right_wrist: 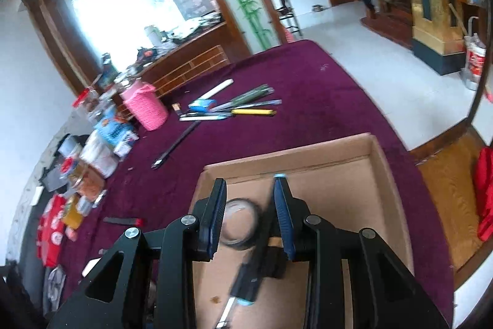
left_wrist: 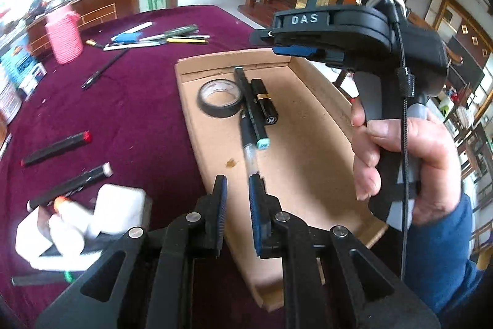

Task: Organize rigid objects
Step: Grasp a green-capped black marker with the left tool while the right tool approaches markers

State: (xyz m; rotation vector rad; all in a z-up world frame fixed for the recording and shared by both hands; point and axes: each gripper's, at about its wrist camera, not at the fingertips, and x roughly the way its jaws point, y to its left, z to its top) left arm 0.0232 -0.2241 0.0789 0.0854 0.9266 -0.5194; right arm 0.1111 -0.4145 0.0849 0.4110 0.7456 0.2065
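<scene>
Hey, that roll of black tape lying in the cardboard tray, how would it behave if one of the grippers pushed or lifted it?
The roll of black tape lies flat on its side in the cardboard tray, so a push would probably slide it, not roll it. It looks stiff and light, being a thin hollow ring. Set on edge, it would likely roll.

Table (left_wrist: 138,113): plain deep-purple cloth; box (left_wrist: 308,144): plain tan cardboard with one small brown stain. In the box: black tape roll (left_wrist: 219,100), black marker (left_wrist: 251,110) with teal ends, black tube (left_wrist: 265,102) with a gold band, clear-barrelled pen (left_wrist: 249,144). On the cloth: ribbed pink basket (left_wrist: 63,34), black marker with red cap (left_wrist: 57,147), yellow pen (left_wrist: 186,41), white bottle with orange tip (left_wrist: 69,213).
</scene>
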